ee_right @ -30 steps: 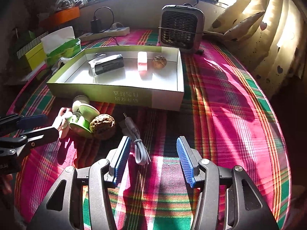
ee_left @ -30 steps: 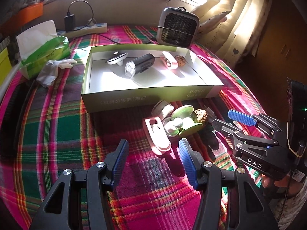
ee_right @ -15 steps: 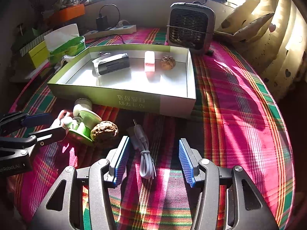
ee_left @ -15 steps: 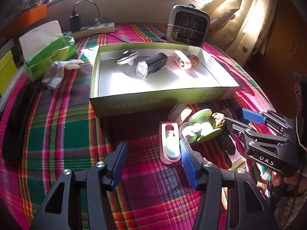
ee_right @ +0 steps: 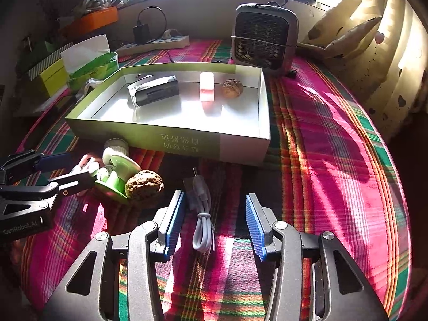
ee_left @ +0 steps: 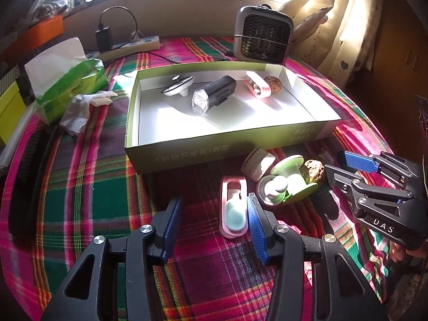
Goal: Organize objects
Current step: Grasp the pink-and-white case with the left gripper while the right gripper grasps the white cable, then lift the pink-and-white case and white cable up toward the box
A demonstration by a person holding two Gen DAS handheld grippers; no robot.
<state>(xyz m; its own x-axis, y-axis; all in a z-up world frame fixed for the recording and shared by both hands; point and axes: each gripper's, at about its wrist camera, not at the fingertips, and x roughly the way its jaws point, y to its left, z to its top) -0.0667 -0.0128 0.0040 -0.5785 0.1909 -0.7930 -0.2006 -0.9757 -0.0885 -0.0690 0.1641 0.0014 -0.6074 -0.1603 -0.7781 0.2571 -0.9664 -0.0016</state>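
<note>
A pink case (ee_left: pixel 234 211) with a pale blue insert lies on the plaid cloth between the fingers of my left gripper (ee_left: pixel 215 223), close to the right pad. The jaws are closing and the pads are clear of it. My right gripper (ee_right: pixel 215 224) straddles a coiled white USB cable (ee_right: pixel 203 222); its jaws are closing too, without touching it. A green-rimmed white box (ee_left: pixel 214 144) beyond holds a black light (ee_left: pixel 214 95), another pink case (ee_left: pixel 258 88), a walnut (ee_left: pixel 273 83) and a white piece (ee_left: pixel 178 88). Loose in front lie a small jar (ee_left: pixel 258 163), a green spool-like thing (ee_left: pixel 289 184) and a walnut (ee_right: pixel 144 184).
A grey heater (ee_left: pixel 262 37) stands behind the box. A green tissue box (ee_left: pixel 69 85), crumpled white tissue (ee_left: pixel 80 107) and a power strip (ee_left: pixel 133 44) lie at the back left. Curtains (ee_right: pixel 388 53) hang on the right. The right gripper (ee_left: pixel 341 167) shows beside the loose walnut.
The left gripper slid so the pink case came between its fingers, and its jaws narrowed. The right gripper advanced over the cable, which now lies between its fingers.
</note>
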